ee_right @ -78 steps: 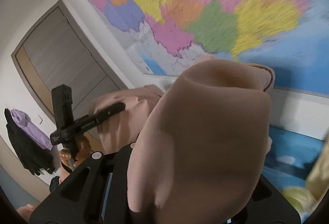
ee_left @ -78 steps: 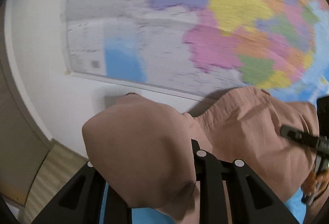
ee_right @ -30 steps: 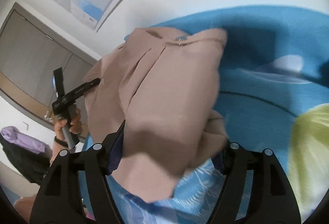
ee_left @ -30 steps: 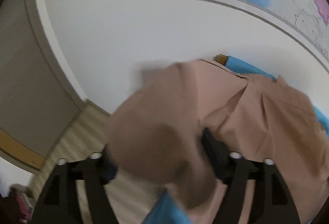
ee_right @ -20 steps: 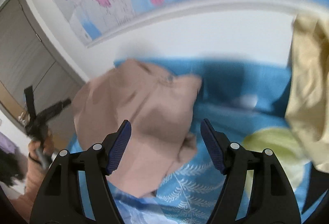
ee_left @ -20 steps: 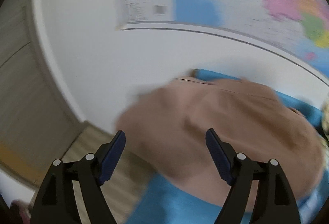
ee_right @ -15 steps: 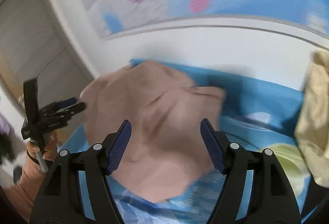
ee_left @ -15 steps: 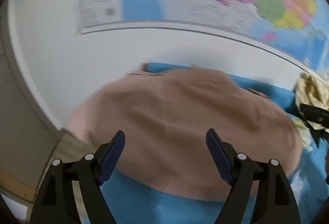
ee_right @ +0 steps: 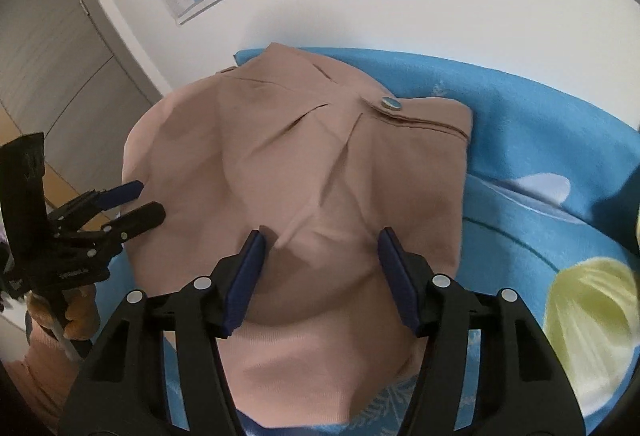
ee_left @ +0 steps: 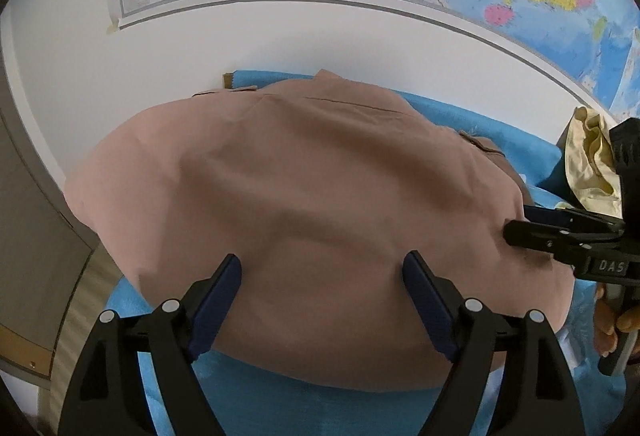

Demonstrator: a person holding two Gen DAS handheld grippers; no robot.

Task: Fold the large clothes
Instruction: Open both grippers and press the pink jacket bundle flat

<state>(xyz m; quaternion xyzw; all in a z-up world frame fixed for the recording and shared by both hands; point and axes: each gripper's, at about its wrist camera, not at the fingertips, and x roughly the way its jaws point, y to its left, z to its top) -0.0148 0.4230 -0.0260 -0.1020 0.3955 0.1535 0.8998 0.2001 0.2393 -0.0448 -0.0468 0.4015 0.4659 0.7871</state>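
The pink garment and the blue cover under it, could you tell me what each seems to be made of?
The pink garment looks like a matte woven cloth, perhaps cotton: it holds soft pleats and a stitched waistband with a shiny, possibly metal button. The blue cover looks like a soft printed fabric, slightly fuzzy, possibly fleece; the weave cannot be made out.

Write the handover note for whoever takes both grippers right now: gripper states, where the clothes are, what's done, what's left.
Left gripper: open, holding nothing, over the near left part of the pink garment.
Right gripper: jaws closing, nothing pinched yet, just above a raised wrinkle in the cloth.
Garment: lying in a folded bundle on the blue bedsheet, button at the far edge.
Yellow garment: crumpled at the right, apparently unfolded.
Done: pink garment laid down, released.
Left: probably smooth or fold it once more, then the yellow one.
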